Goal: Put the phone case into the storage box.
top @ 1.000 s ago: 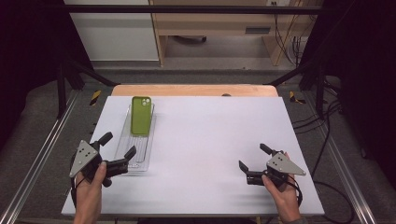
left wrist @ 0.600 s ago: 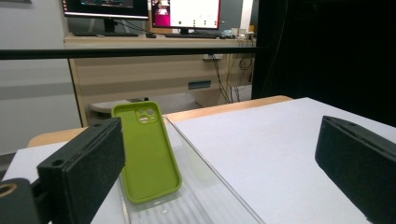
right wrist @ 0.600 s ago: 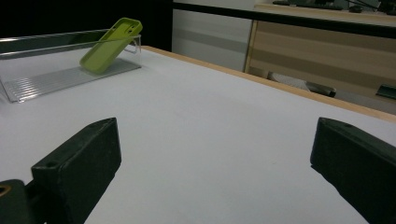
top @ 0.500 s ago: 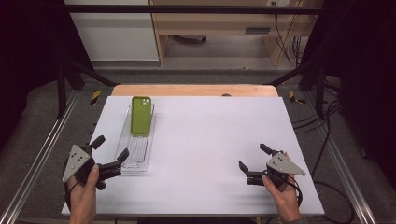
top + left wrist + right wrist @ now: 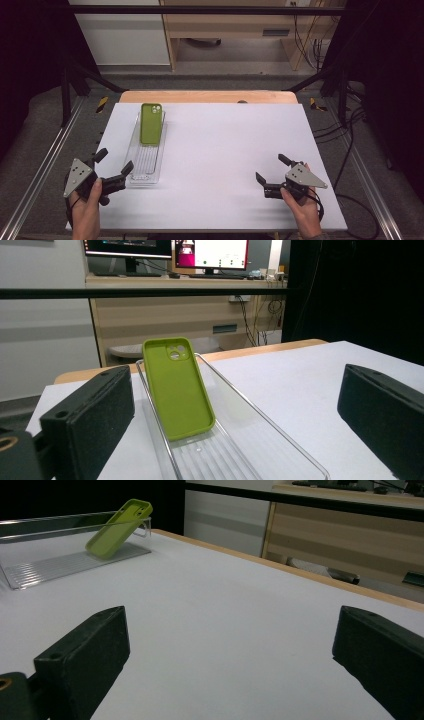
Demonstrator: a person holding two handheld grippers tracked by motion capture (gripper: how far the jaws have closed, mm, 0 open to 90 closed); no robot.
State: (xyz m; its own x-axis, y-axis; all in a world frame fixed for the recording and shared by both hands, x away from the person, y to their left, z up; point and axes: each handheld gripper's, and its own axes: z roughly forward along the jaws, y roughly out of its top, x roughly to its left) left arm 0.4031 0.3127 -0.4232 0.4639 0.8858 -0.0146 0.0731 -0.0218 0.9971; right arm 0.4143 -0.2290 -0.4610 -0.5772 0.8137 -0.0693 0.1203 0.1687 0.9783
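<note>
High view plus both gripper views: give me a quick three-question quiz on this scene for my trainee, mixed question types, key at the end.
1. True or false: the green phone case lies flat on the bare table.
2. Which gripper is nearer the clear tray?
A. left gripper
B. right gripper
C. both equally near
3. Fill in: both grippers are ____, with nothing between their fingers.

Key:
1. False. The case sits in the tray, its top end propped against the far wall, as the left gripper view shows.
2. A. It sits just beside the tray's near end.
3. open
</note>
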